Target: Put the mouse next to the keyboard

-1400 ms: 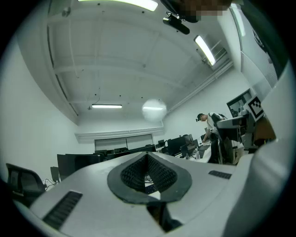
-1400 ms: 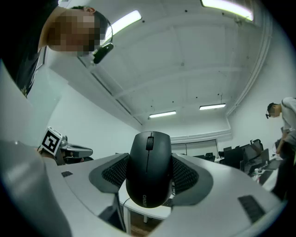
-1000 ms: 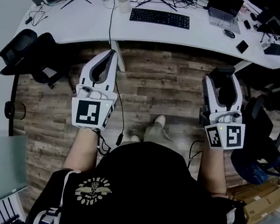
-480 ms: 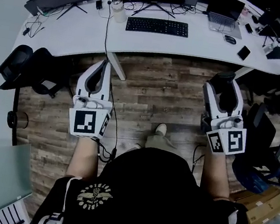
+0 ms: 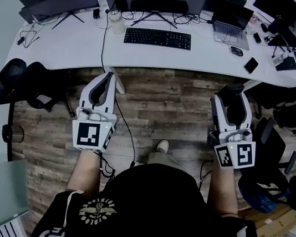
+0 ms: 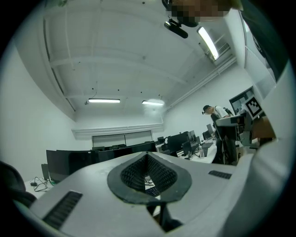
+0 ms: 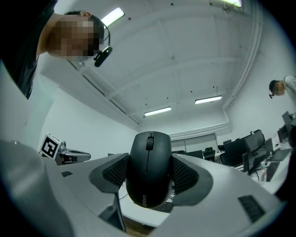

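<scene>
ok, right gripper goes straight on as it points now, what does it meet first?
Nothing close: the right gripper, shut on the black mouse, points over wood floor toward the white desk. Its front edge looks first, though the upward tilt may carry it over the top.

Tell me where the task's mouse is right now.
The mouse is clamped between the jaws of the right gripper, held above the wood floor on the person's right, short of the white desk where the keyboard lies.

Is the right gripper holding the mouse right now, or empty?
Holding it: the right gripper is shut on the black mouse, both pads against its sides. The keyboard lies on the desk ahead.
</scene>
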A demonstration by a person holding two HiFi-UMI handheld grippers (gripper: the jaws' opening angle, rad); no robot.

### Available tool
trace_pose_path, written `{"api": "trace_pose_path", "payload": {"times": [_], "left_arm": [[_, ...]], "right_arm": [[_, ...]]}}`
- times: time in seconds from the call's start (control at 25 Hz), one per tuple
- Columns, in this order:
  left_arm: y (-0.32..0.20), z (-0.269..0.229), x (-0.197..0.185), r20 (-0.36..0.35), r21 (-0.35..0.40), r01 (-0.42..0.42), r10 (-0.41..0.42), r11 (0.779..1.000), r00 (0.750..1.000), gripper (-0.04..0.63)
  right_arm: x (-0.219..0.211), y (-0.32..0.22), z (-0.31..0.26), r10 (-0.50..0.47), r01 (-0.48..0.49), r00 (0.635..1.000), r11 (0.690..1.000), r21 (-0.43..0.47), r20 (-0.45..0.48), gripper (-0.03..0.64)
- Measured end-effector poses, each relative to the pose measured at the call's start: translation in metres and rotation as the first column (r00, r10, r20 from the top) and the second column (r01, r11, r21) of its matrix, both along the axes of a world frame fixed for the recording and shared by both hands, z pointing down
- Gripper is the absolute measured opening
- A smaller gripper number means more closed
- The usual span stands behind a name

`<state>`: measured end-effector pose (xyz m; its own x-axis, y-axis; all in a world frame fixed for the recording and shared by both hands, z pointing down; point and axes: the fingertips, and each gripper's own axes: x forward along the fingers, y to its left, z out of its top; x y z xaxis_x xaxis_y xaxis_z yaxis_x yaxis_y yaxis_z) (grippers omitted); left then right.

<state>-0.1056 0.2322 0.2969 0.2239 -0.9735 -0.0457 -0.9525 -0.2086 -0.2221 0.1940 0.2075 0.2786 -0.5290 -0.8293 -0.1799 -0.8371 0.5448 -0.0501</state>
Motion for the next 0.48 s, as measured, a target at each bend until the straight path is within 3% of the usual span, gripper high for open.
{"api": "trace_pose_path", "payload": {"times": [0.2, 0.4, 0.48], "left_arm": [[-0.019, -0.003, 0.011, 0.005, 0.009, -0.008, 0.008, 1.0, 1.0, 0.002], [-0.04, -0.008, 0.014, -0.084, -0.002, -0.018, 0.017, 1.0, 0.996, 0.002], [-0.046, -0.012, 0.016, -0.081, 0.005, -0.002, 0.003, 1.0, 0.997, 0.002]], "right_arm": [[0.007, -0.019, -0.003, -0.002, 0.002, 1.0, 1.0, 0.004, 0.01, 0.288], [0.016, -0.041, -0.005, -0.005, 0.005, 1.0, 1.0, -0.008, 0.023, 0.288], [0.02, -0.047, -0.006, -0.014, 0.015, 1.0, 1.0, -0.01, 0.027, 0.288]]}}
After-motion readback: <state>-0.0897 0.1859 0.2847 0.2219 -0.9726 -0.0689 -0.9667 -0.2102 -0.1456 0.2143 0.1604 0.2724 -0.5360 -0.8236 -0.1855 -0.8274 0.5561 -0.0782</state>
